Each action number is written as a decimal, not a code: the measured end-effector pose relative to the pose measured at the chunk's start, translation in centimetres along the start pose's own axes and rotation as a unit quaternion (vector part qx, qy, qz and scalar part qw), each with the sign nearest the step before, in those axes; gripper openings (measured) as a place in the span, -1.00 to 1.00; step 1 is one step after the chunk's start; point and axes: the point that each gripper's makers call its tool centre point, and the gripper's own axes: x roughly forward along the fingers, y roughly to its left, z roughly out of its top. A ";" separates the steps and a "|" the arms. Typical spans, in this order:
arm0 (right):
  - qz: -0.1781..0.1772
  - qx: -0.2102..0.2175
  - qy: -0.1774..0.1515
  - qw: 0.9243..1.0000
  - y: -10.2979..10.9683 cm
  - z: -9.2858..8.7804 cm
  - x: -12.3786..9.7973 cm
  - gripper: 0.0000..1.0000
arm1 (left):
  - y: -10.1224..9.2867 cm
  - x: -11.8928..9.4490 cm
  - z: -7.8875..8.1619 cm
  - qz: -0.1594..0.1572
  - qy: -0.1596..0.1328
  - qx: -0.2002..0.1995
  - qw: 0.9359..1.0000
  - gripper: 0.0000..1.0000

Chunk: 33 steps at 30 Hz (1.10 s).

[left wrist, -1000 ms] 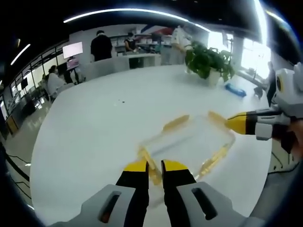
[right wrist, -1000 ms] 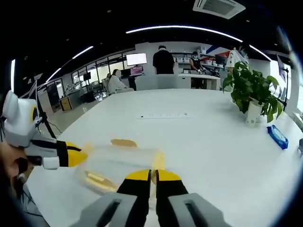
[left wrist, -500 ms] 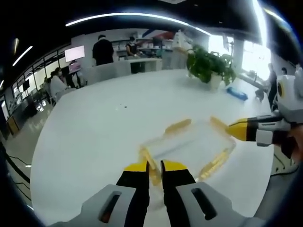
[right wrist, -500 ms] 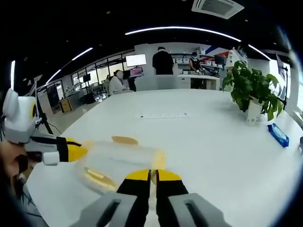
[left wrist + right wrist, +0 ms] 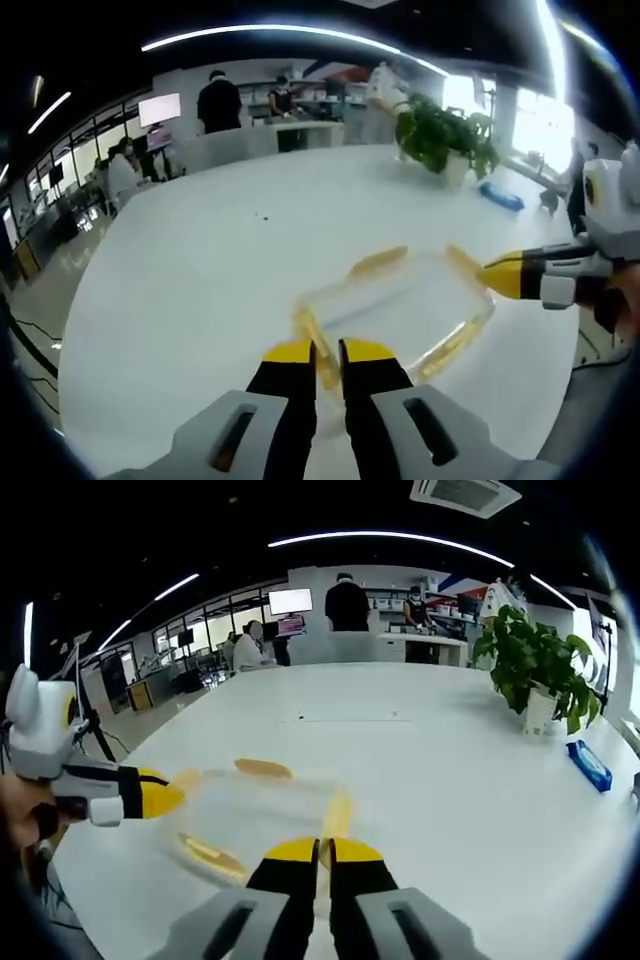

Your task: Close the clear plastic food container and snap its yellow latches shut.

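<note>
The clear plastic container (image 5: 400, 305) lies on the white table (image 5: 200, 280) with its lid on. Yellow latches (image 5: 378, 262) stick out from its sides. My left gripper (image 5: 326, 355) is at the near short end, jaws almost together, with a yellow latch (image 5: 312, 335) running into the gap between them. My right gripper (image 5: 505, 275) comes in from the right, its yellow tip closed on the far end latch (image 5: 462, 262). In the right gripper view, the right gripper (image 5: 324, 850) holds its end latch (image 5: 338, 815). The left gripper (image 5: 155, 792) meets the container (image 5: 260, 805) at the opposite end.
A potted plant (image 5: 440, 135) and a blue pack (image 5: 497, 193) stand at the far side of the table. Beyond the table, people stand at a counter (image 5: 345, 605) and sit at desks. The table edge (image 5: 90, 420) lies close on the near side.
Both views have shifted slightly. The grippers stay at the container's two ends, and the container looks a little flatter in the right gripper view.
</note>
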 end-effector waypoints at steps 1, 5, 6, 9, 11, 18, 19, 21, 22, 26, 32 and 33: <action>0.000 0.000 0.000 1.000 0.0 0.0 0.0 -1.00 | 0.0 0.0 0.0 0.001 0.000 0.002 1.000 -0.90; 0.003 0.003 -0.001 1.000 0.0 0.1 0.1 -1.00 | 0.2 -0.1 -0.3 0.000 -0.004 -0.006 1.000 -0.90; 0.003 0.003 -0.002 1.000 0.0 0.1 0.2 -1.00 | 0.2 -0.1 -0.4 -0.002 -0.004 -0.009 1.000 -0.91; 0.003 0.003 -0.005 1.000 0.1 0.1 0.2 -1.00 | 0.3 -0.1 -0.5 -0.006 -0.011 -0.015 1.000 -0.91; 0.004 0.002 -0.005 1.000 0.1 0.1 0.2 -1.00 | 0.4 -0.2 -0.6 -0.010 -0.018 -0.025 0.999 -0.92; 0.006 0.005 -0.009 1.000 0.1 0.1 0.1 -1.00 | 0.4 -0.2 -0.6 -0.018 -0.023 -0.044 0.999 -0.92; 0.006 0.006 -0.009 1.000 0.1 0.1 0.2 -1.00 | 0.4 -0.2 -0.6 -0.018 -0.023 -0.046 0.999 -0.92; 0.006 0.010 -0.009 1.000 0.1 0.1 0.1 -1.00 | 0.4 -0.2 -0.6 -0.019 -0.022 -0.049 0.998 -0.92; 0.008 0.015 -0.011 1.000 0.0 0.2 0.1 -1.00 | 0.4 -0.3 -0.5 -0.020 -0.022 -0.053 0.998 -0.92; 0.002 0.045 -0.023 0.999 -0.9 0.5 -0.1 -1.00 | 1.2 -0.5 -0.9 -0.012 -0.013 -0.084 0.996 -0.87; -0.014 0.057 -0.032 0.998 -2.4 0.9 -0.5 -0.95 | 2.9 -1.4 -1.4 0.012 -0.011 -0.103 0.995 -0.70; -0.019 0.058 -0.034 0.998 -2.8 0.9 -0.5 -0.95 | 3.2 -1.6 -1.4 0.014 -0.012 -0.107 0.994 -0.71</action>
